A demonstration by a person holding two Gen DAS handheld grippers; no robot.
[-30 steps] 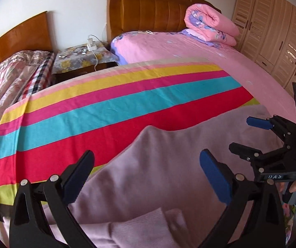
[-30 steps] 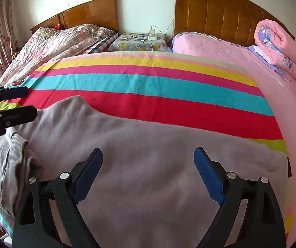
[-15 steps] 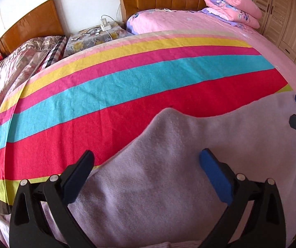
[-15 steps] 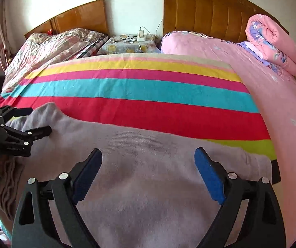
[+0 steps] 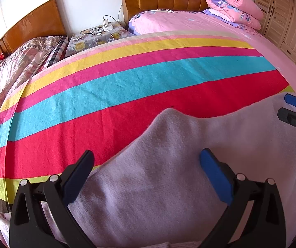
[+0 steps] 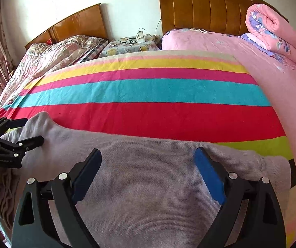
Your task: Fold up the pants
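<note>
Below, lilac pants [image 5: 168, 186] cut off by frame, left gripper [image 5: 146, 171] spread, right gripper [image 6: 148, 165] spread.

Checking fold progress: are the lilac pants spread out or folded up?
Mostly spread: the lilac knit pants lie flat across the striped blanket; only the end under the left gripper looks bunched.

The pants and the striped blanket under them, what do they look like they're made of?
Pants: pale lilac knit, probably cotton or fleece; fine ribbed rows and a matte, soft drape. Striped blanket: looks like woven terry or brushed cotton; fuzzy, matte nap with light creases.
</note>
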